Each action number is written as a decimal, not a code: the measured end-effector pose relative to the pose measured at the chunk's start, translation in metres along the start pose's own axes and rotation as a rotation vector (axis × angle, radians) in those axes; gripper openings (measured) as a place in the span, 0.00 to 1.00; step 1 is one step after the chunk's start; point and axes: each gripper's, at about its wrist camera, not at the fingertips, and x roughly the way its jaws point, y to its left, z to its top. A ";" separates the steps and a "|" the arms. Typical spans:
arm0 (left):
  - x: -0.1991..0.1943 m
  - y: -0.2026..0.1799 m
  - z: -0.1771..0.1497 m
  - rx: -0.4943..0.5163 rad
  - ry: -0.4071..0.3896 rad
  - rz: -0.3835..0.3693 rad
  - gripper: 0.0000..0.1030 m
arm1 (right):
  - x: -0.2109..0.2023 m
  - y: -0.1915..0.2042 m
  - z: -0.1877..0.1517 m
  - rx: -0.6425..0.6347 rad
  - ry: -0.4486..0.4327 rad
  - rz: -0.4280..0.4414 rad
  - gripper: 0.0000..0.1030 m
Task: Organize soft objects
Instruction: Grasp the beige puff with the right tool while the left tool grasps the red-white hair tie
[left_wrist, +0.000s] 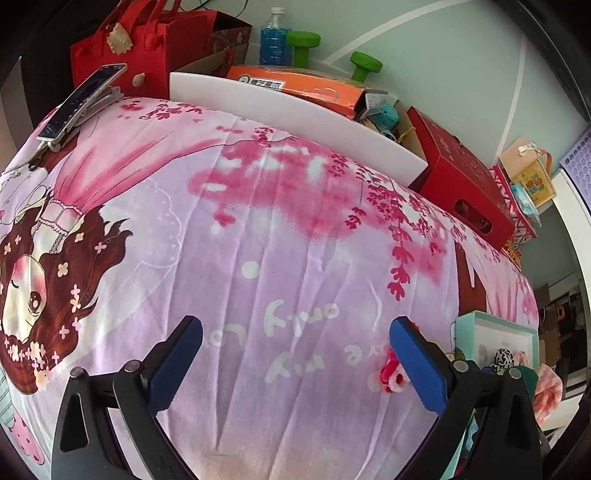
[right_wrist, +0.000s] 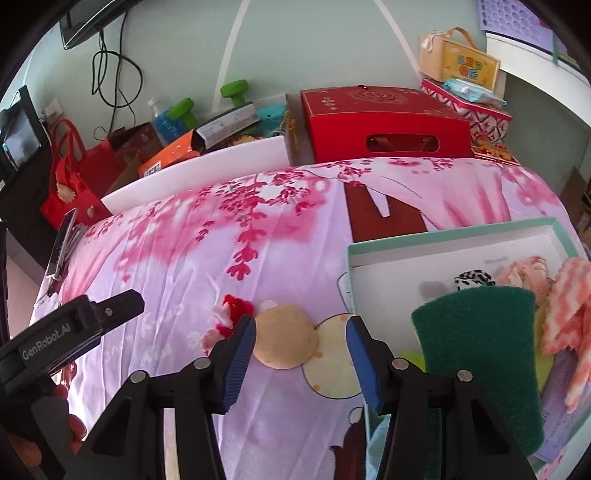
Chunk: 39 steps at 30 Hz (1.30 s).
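Several soft items already fill the tray (right_wrist: 454, 232) — a tan round pad (right_wrist: 286, 338) and red-white scrunchie (right_wrist: 231, 319) remain on the bedsheet (right_wrist: 177, 258). Right gripper (right_wrist: 301, 354) brackets the pad, ungrasped; left gripper (left_wrist: 295, 362) gapes empty.

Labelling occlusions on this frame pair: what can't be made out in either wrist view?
- Red-and-white fluffy piece: left wrist view, partly behind a finger of the left tongs.
- Tan round puff: right wrist view, unclear whether the right tongs touch it.
- Box contents: green scouring pad covers the near part.
- Phone screen: left wrist view, too oblique.
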 end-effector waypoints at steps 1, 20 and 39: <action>0.000 -0.001 0.000 0.005 0.003 -0.002 0.98 | 0.000 0.000 0.000 0.001 0.000 -0.002 0.52; -0.005 -0.007 0.001 0.013 0.001 -0.020 0.98 | 0.009 0.017 -0.004 -0.043 0.032 0.028 0.52; 0.010 -0.012 -0.004 0.032 0.044 -0.019 0.98 | 0.043 0.029 -0.013 -0.110 0.084 -0.055 0.52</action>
